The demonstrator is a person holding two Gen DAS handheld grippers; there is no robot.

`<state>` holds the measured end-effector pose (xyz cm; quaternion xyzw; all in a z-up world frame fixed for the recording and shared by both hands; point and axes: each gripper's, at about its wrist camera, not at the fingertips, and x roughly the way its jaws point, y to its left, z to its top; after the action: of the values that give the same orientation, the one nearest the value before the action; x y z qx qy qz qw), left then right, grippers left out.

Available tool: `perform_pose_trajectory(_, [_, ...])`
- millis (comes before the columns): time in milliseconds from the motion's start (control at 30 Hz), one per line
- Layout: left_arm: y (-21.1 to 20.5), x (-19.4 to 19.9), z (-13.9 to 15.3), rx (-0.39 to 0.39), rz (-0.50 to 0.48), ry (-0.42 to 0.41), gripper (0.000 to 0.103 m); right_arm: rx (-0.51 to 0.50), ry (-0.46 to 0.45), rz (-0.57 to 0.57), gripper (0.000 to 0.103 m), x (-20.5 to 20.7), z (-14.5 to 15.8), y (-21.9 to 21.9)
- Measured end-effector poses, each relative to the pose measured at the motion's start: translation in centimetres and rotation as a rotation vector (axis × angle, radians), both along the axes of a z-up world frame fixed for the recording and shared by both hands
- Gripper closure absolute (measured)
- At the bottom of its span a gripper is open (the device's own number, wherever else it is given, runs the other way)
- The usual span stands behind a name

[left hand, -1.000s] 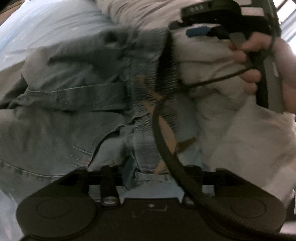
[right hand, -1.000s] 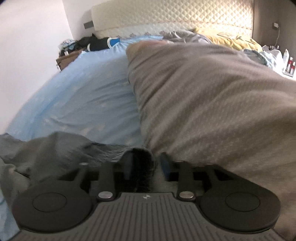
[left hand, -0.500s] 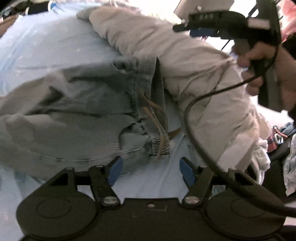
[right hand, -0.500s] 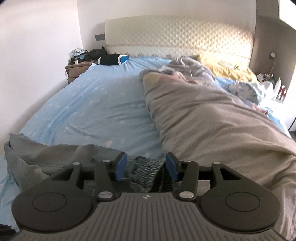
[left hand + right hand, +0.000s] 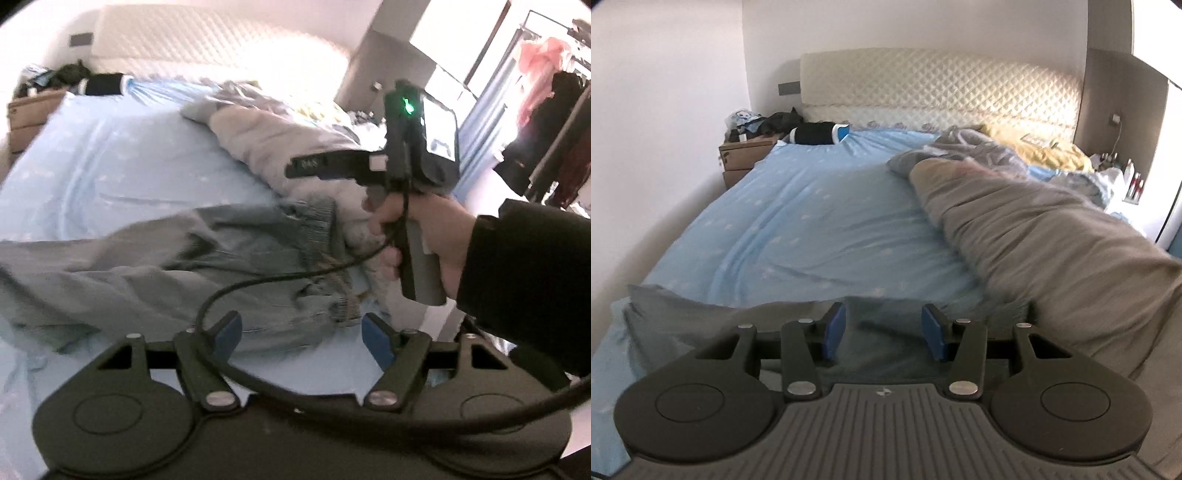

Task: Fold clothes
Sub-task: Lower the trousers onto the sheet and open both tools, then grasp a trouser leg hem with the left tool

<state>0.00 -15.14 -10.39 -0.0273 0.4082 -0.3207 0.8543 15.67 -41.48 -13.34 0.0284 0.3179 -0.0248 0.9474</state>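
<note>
A pair of blue-grey denim jeans [image 5: 155,254] lies spread across the near end of the blue bed sheet [image 5: 110,166], waistband at the right. My left gripper [image 5: 301,334] is open and empty, above the jeans' near edge. My right gripper [image 5: 883,332] is open and empty, above the jeans [image 5: 701,321]. The right gripper also shows in the left wrist view [image 5: 306,168], hand-held above the waistband.
A rolled grey-brown duvet [image 5: 1052,254] lies along the bed's right side, touching the jeans. The quilted headboard [image 5: 942,88] is at the far end. A bedside cabinet [image 5: 746,155] with clutter stands far left. A clothes rack [image 5: 546,122] stands to the right.
Both grippers let go of the jeans' waistband, opened wide and rose away from it. The jeans now lie flat on the sheet.
</note>
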Motion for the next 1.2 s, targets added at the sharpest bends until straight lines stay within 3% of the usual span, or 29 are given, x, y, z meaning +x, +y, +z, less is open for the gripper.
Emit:
perform_pose_trajectory(300, [7.8, 0.2, -0.7, 0.079, 0.15, 0.027, 0.034, 0.103, -0.099, -0.052, 0.055, -2.0, 5.0, 2.2])
perform_pose_trajectory(567, [10.3, 2.8, -0.7, 0.116, 0.314, 0.055, 0.034, -0.011, -0.118, 0.098, 0.055, -5.4, 8.0, 2.0])
perform_pose_trajectory(700, [11.2, 4.0, -0.8, 0.155, 0.421, 0.063, 0.034, -0.012, -0.068, 0.177, 0.055, -7.5, 6.6, 1.1])
perform_pose_trajectory(900, [13.1, 5.7, -1.0, 0.186, 0.628, 0.119, 0.034, 0.055, 0.028, 0.223, 0.055, -9.1, 1.2, 1.7])
perform_pose_trajectory(1067, [15.6, 6.0, -0.9, 0.154, 0.793, 0.197, 0.034, 0.207, 0.104, 0.184, 0.055, -9.7, -2.9, 3.9])
perform_pose_trajectory(1200, [17.7, 6.4, -0.8, 0.133, 0.872, 0.241, 0.034, 0.293, 0.149, 0.202, 0.055, -9.8, -3.4, 6.7])
